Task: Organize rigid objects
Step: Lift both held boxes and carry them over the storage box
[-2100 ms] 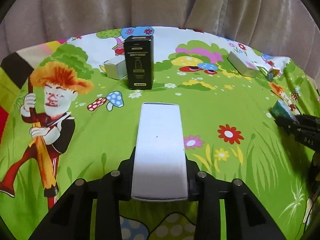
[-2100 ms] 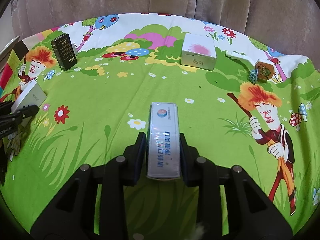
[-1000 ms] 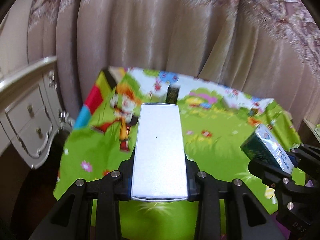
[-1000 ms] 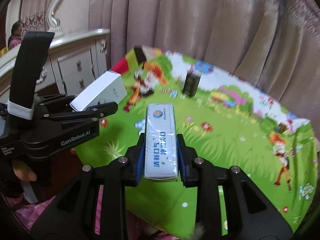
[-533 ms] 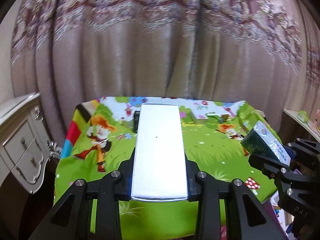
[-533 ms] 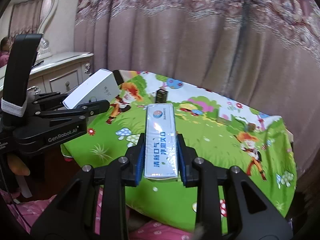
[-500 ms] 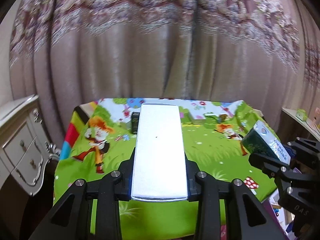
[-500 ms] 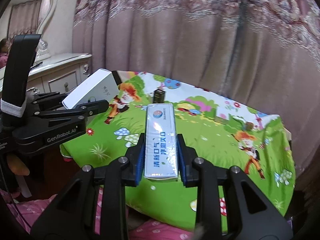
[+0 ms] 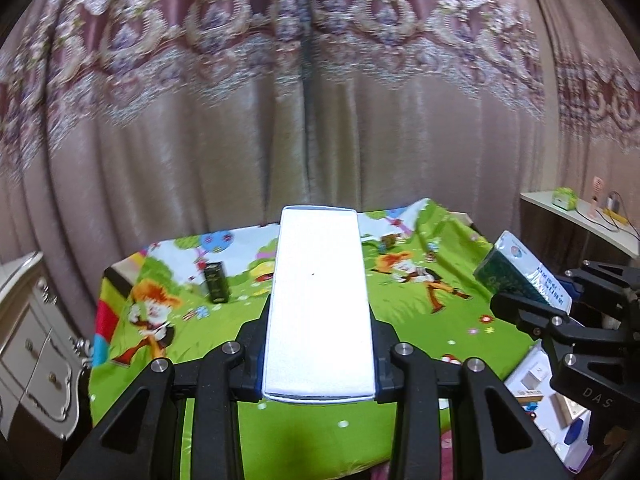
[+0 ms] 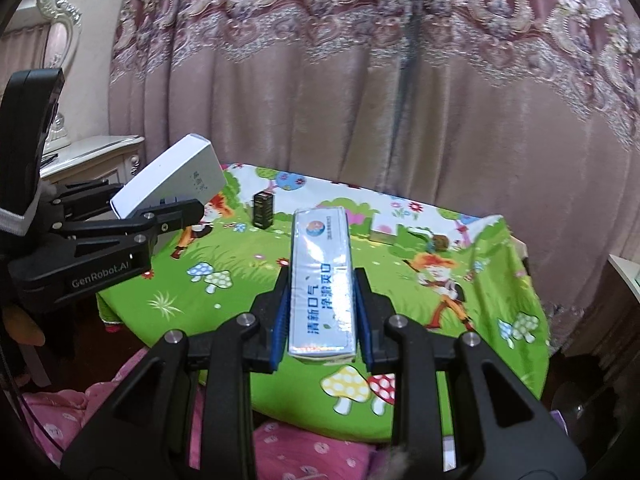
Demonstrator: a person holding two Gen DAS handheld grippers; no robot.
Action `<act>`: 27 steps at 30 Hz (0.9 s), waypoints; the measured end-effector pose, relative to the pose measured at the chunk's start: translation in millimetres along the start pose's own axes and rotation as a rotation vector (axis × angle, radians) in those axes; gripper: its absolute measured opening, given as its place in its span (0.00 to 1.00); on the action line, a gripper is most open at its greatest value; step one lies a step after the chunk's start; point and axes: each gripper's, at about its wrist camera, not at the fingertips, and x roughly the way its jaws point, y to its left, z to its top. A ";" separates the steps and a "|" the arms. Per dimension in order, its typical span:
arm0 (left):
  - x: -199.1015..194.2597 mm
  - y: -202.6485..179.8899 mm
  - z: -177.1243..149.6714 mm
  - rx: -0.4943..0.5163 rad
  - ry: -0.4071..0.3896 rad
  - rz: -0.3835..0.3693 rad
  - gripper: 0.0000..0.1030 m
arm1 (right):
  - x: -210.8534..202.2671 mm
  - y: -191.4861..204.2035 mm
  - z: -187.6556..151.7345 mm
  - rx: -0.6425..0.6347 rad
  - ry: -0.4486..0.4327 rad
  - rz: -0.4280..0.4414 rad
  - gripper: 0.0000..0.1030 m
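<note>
The curtain [image 9: 240,128] hangs behind the cartoon-print cloth [image 10: 248,256]. The left gripper [image 9: 318,344], marked "GenRobot.AI", clamps a plain white box [image 9: 319,300], long axis pointing forward and away. The right gripper [image 10: 320,312], marked "DAS", clamps a glossy blue-lettered box [image 10: 322,280] lengthwise too. A small black box [image 10: 263,210] stands upright on the cloth.

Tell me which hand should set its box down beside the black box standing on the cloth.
Left, probably. The black box stands on the left part of the cloth, nearer the left gripper with its white box. The right gripper, holding the printed box, would have to cross over.
</note>
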 end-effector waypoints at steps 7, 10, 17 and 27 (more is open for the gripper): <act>8.0 -53.3 5.8 0.095 0.016 -0.111 0.36 | -23.7 -41.3 -26.5 0.092 0.021 -0.091 0.32; 10.6 -76.2 6.3 0.138 0.025 -0.156 0.36 | -34.8 -61.3 -37.1 0.136 0.025 -0.130 0.32; 17.3 -129.8 3.7 0.240 0.051 -0.258 0.36 | -60.4 -101.3 -64.9 0.233 0.048 -0.213 0.32; 26.7 -204.8 -7.6 0.372 0.090 -0.404 0.36 | -86.3 -140.3 -102.5 0.295 0.120 -0.339 0.32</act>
